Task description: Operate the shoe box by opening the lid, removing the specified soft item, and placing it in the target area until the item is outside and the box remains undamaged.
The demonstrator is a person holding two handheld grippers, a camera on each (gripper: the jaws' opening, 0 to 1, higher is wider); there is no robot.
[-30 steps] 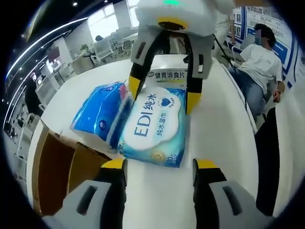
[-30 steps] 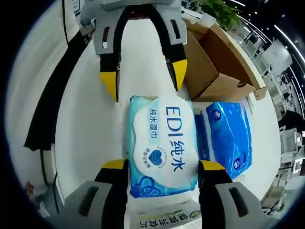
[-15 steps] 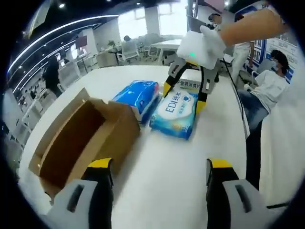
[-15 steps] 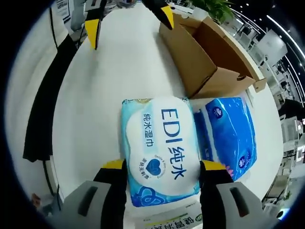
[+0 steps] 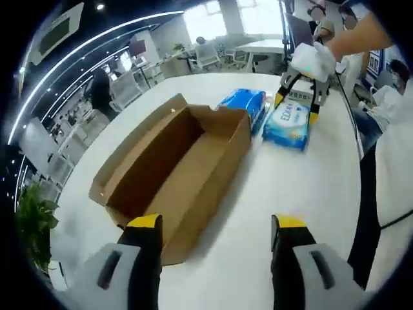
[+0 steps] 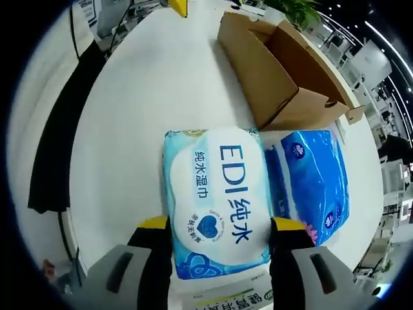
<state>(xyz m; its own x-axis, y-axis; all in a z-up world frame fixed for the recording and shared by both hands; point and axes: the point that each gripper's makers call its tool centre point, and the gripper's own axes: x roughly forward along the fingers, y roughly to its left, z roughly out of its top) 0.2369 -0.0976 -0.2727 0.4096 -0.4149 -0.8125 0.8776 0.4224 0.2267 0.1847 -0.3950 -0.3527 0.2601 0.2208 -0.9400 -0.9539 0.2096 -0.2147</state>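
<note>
The brown cardboard shoe box [image 5: 174,161] lies open on the white table, its inside bare; it also appears at the top right as box [image 6: 284,71]. Beside its far end lie a blue soft pack [image 5: 244,106] and a light-blue EDI wipes pack [image 5: 290,123]. My right gripper [image 5: 297,110], held by a hand, straddles the wipes pack. Up close, the wipes pack [image 6: 216,200] lies flat with its near end between the jaws of my right gripper [image 6: 221,225], which stands open. The blue pack [image 6: 310,184] touches its right side. My left gripper [image 5: 216,226] is open and holds nothing.
A white carton with green print [image 6: 226,294] lies just under my right gripper. A dark strip [image 6: 58,142] runs along the table's edge. One yellow fingertip [image 6: 177,5] of the left gripper shows at the top. People sit beyond the table [image 5: 393,97].
My left gripper has drawn far back from the packs, so the whole open box has come into its view. The right gripper has stayed over the wipes pack.
</note>
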